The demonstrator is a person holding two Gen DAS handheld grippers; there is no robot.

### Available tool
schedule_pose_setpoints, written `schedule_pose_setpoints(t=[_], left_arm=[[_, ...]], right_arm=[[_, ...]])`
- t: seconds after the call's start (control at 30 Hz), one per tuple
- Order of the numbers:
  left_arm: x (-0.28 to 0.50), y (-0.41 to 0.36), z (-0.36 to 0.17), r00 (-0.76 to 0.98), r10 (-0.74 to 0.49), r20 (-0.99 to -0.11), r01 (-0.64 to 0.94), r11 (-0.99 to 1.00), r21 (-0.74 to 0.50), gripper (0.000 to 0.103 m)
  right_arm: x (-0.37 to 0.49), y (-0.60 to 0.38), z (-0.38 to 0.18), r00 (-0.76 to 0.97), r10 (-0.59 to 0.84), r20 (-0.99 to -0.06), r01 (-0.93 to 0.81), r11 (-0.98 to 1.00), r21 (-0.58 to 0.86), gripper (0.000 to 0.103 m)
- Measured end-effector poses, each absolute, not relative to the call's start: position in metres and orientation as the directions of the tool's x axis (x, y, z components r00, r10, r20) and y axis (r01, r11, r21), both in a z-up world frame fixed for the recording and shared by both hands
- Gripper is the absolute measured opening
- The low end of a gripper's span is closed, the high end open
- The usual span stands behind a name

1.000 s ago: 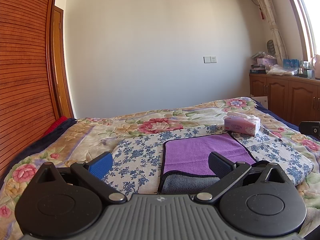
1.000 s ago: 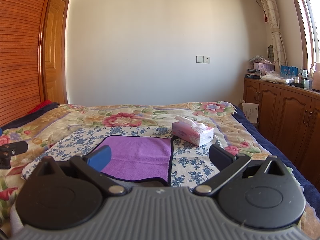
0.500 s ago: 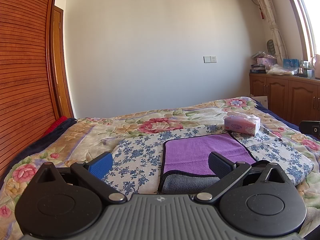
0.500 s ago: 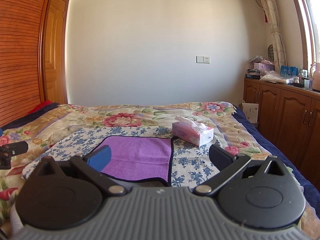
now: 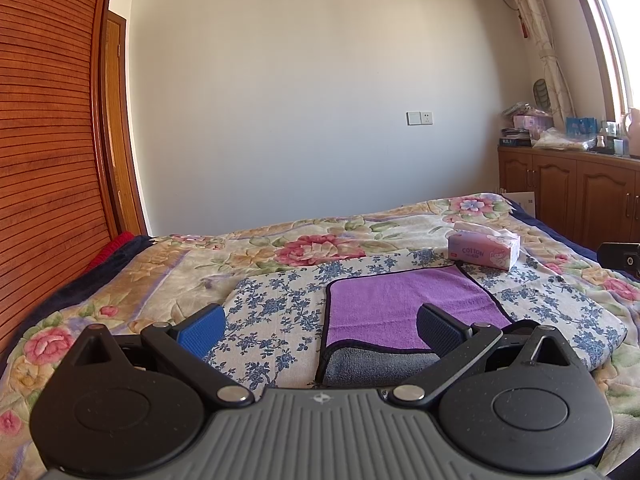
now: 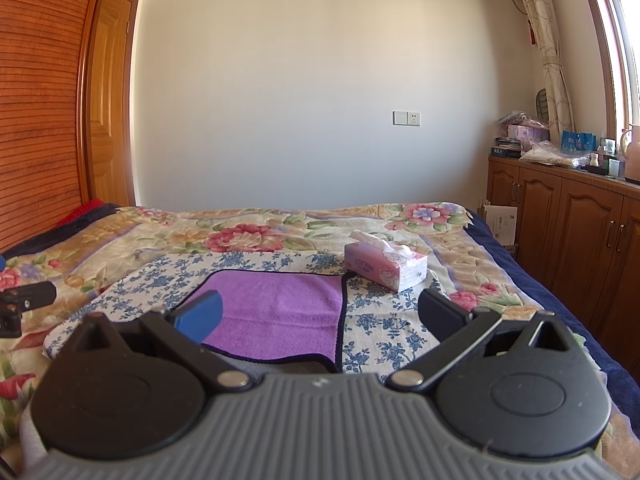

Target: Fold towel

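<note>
A purple towel [image 5: 404, 300] with a dark edge and grey underside lies flat on a blue-flowered cloth [image 5: 276, 304] on the bed. Its near edge is folded over, showing grey. My left gripper [image 5: 320, 330] is open and empty, held just before the towel's near left corner. The towel also shows in the right wrist view [image 6: 280, 312]. My right gripper [image 6: 320, 314] is open and empty, held just before the towel's near right corner. Neither gripper touches the towel.
A pink tissue box [image 5: 484, 250] stands on the bed beyond the towel's far right corner, also in the right wrist view [image 6: 386, 266]. Wooden cabinets [image 6: 560, 232] line the right wall. A slatted wooden wardrobe [image 5: 44, 152] stands on the left.
</note>
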State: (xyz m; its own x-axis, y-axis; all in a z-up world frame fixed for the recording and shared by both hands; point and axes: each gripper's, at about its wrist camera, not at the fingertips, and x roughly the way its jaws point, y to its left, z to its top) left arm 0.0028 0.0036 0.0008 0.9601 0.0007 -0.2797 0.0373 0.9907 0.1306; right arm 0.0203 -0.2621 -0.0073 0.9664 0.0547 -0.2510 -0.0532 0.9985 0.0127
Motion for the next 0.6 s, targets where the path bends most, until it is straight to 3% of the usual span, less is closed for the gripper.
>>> schedule_pose_setpoints(t=[0.6], left_arm=[[0.0037,-0.0014,-0.0074,0.956,-0.001,-0.294,0.042,0.99,0.134,0.103]], right_arm=[[0.0232,-0.2583,-0.0093,0.964,0.058,-0.26,-0.057,0.998,0.008,0.103]])
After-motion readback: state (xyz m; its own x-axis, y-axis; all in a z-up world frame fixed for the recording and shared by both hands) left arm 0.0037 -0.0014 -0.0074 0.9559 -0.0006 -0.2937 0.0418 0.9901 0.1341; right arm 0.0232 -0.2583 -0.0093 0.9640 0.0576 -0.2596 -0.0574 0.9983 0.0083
